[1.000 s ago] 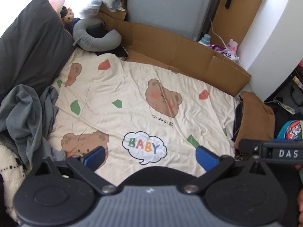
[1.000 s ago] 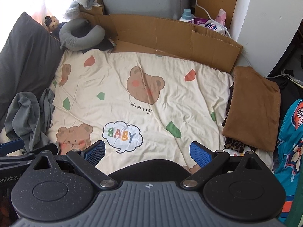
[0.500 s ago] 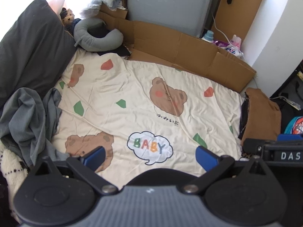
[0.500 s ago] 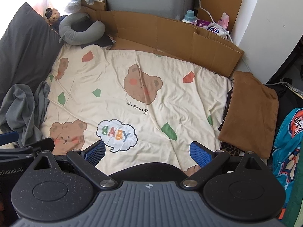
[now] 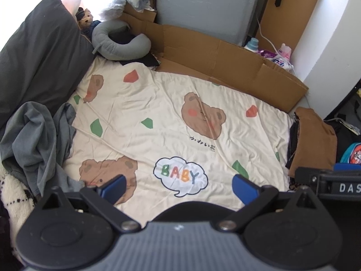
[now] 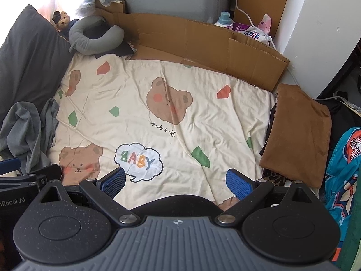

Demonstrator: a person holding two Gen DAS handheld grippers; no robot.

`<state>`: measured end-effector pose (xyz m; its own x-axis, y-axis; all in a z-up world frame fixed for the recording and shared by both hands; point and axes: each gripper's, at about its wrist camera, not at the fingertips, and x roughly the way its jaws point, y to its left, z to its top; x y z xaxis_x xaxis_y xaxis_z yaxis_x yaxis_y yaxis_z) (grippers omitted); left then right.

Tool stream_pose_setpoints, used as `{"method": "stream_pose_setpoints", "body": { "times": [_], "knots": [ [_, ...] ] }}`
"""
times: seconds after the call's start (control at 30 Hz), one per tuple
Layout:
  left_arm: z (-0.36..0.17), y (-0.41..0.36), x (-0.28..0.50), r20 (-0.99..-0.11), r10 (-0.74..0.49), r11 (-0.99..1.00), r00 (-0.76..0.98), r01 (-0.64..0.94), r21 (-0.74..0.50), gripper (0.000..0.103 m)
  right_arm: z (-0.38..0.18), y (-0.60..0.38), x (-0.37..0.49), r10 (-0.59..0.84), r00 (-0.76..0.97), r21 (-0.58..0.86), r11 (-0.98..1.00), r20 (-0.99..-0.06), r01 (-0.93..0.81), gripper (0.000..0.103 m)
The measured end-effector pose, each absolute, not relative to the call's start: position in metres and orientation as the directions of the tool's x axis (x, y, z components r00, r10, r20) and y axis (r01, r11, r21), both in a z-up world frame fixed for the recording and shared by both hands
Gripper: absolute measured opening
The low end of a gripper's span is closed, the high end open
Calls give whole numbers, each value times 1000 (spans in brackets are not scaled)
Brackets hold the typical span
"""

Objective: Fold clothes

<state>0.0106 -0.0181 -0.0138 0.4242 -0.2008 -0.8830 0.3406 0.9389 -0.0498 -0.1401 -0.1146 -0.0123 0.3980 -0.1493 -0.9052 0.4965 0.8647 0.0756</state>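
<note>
View shift: over the last second both wrist views have slid so the bedding sits further right and lower in frame; the crumpled grey garment (image 5: pixel 33 140) now shows more fully at the left edge of the left wrist view than it did a second ago, and the brown stack has drifted toward the right edge.
Left gripper (image 5: pixel 179 186): fingers spread wide, blue pads (image 5: pixel 112 188) holding nothing, low centre of its own view above the bear-print sheet (image 5: pixel 158 117); unchanged in opening across the second.
Right gripper (image 6: pixel 176 183): fingers likewise wide apart and empty, lower centre of its view, pads over the near edge of the sheet; its body also shows at the lower right of the left wrist view.
Unfolded garment: the grey heap lies at the left middle of both views (image 6: pixel 24 133), bunched against the dark grey pillow (image 5: pixel 38 52), partly on the sheet's left edge.
Folded stack: a brown folded garment (image 6: pixel 297 133) lies at the right middle, on top of darker and leopard-print pieces, just off the sheet's right edge.
Work area: the middle of the sheet, around the "BABY" cloud (image 5: pixel 180 176), has no clothing on it.
Reading: the drift looks like a turn toward the grey heap, so the likely next step is picking it up and spreading it on the sheet; neither gripper touches cloth yet.
Risk: the heap is tangled, so a single pinch may lift a wad.
</note>
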Motion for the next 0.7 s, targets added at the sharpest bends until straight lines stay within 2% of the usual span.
{"method": "stream_pose_setpoints", "body": {
  "times": [0.37,0.7],
  "knots": [
    [-13,-20,8,-877,-173,941,448,339,-13,94,-11,-115,-141,-155,400,71,865,-903,496,99],
    [-14,-17,12,-883,-180,940,433,339,-25,93,-12,-117,-142,-153,402,73,867,-903,493,99]
  ]
}}
